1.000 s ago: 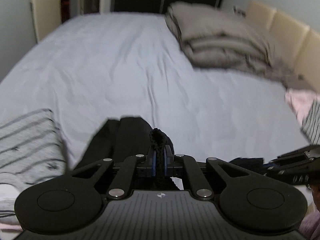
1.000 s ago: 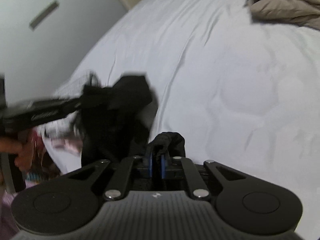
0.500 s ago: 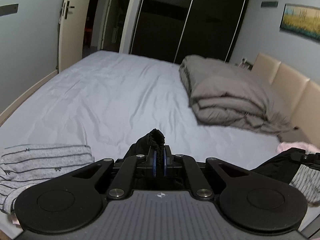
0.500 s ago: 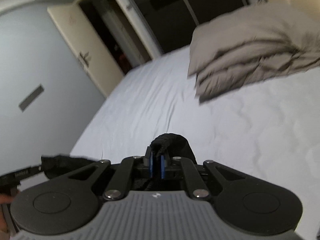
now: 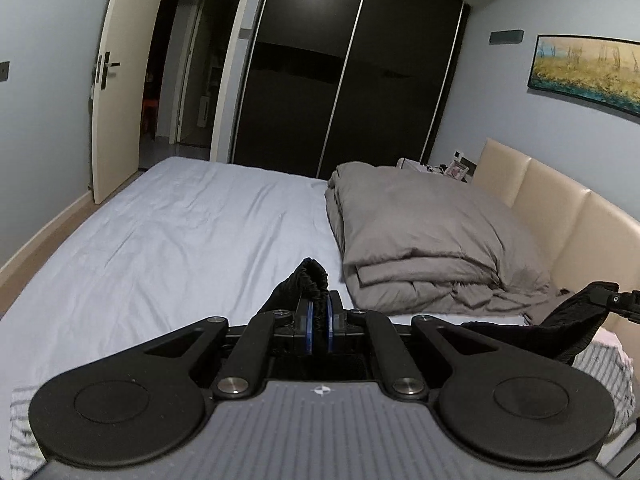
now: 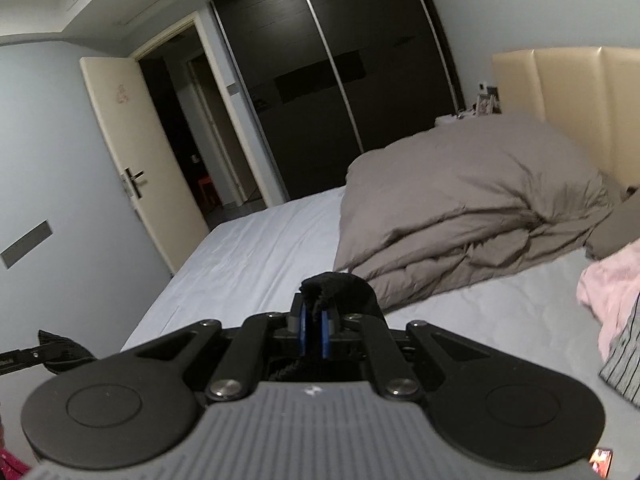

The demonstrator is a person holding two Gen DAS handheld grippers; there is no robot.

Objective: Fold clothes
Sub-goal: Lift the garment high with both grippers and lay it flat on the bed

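Black knit fabric, a dark garment [image 5: 308, 280], is hanging in the air above the bed [image 5: 168, 248], pinched at two edges. One bunched edge is sitting between the blue pads of the left hand-held gripper [image 5: 319, 322], whose jaws are clamping tight on it; the other edge is poking up through the right hand-held gripper [image 6: 313, 330], which is squeezing it the same way. From the left wrist view, the cloth is sagging between the two tools at the right of the picture, so it is not being pulled taut.

Judging by the droop and the gathered hem, the garment is light, soft and limp, and it is likely going to slide or bunch rather than hold a crease. Holding it at the corners of a hem or waistband, as it seems to be held now, is looking like the sensible place, with the hands spread wider to flatten it.

Around it, a folded grey duvet [image 5: 424, 232] is lying near the beige headboard [image 5: 568, 220], striped clothing [image 5: 604, 372] and a pink garment [image 6: 612, 280] are resting at the bed's near side, and dark wardrobe doors [image 5: 352, 76] are standing beyond.
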